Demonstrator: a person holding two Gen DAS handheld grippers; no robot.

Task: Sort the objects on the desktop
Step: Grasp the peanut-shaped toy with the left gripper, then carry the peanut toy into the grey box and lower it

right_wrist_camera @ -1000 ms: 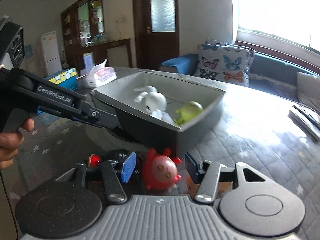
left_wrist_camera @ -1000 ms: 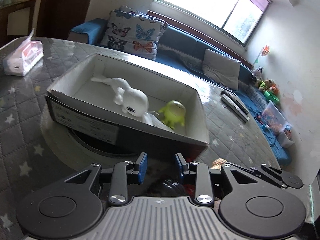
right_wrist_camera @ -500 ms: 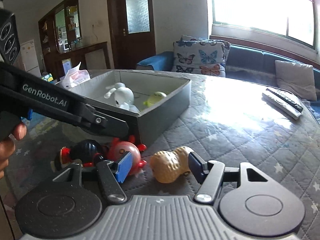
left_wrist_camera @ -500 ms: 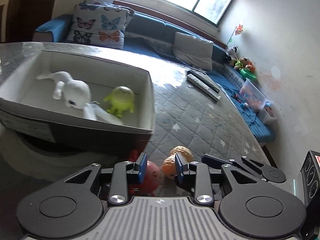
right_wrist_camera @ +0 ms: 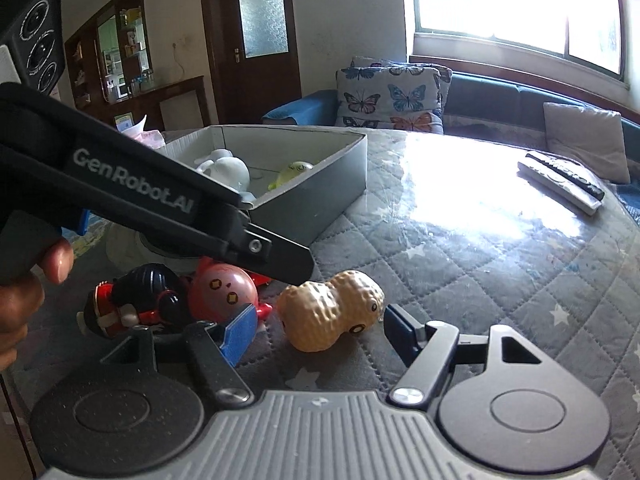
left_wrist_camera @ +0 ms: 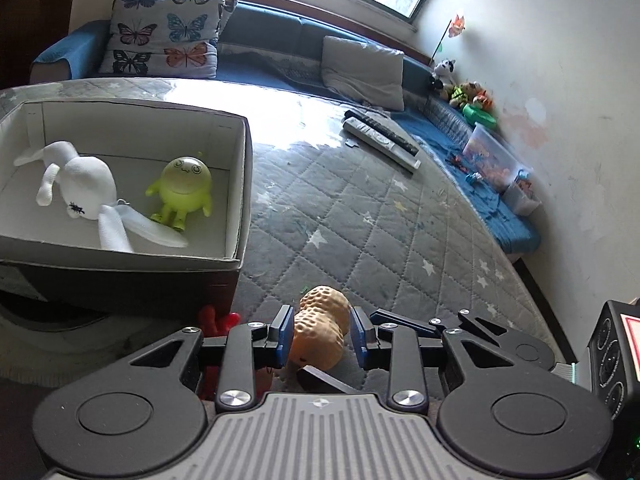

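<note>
Left gripper (left_wrist_camera: 319,337): standing part-open, straddling the peanut toy (left_wrist_camera: 320,332); pads flanking the shell on both sides, contact not confirmable from the wrist view.
Right gripper (right_wrist_camera: 320,330): jaws opening, peanut toy (right_wrist_camera: 331,310) lying between them, neither pad pressing on it.
Peanut toy location: resting on the quilted table cover (left_wrist_camera: 360,216), directly ahead of both sets of fingertips, lying on its side.
Neighbouring toys: red round toy (right_wrist_camera: 224,292) sitting just left of the right gripper's left pad, touching or nearly touching the peanut; black-and-red toy (right_wrist_camera: 132,304) lying further left.
Box (left_wrist_camera: 240,184): sitting ahead and to the left of the left gripper, already holding a white rabbit toy (left_wrist_camera: 84,196) and a green figure (left_wrist_camera: 182,188).
Remote controls (left_wrist_camera: 380,136): lying well ahead and to the right, apart from the work area.
Step in hand (judgement): both grippers converging on one toy, no firm grasp yet.
Risk, collision: both tools closing on the same object, causing finger-on-finger contact.
Risk, slip: bumpy rounded shell rolling out from between pads when squeezed off-centre.
Risk, stray pickup: left pad of the right gripper catching the red round toy when closing.
Risk, box strike: lifting toward the box wall too low, knocking its near rim.
</note>
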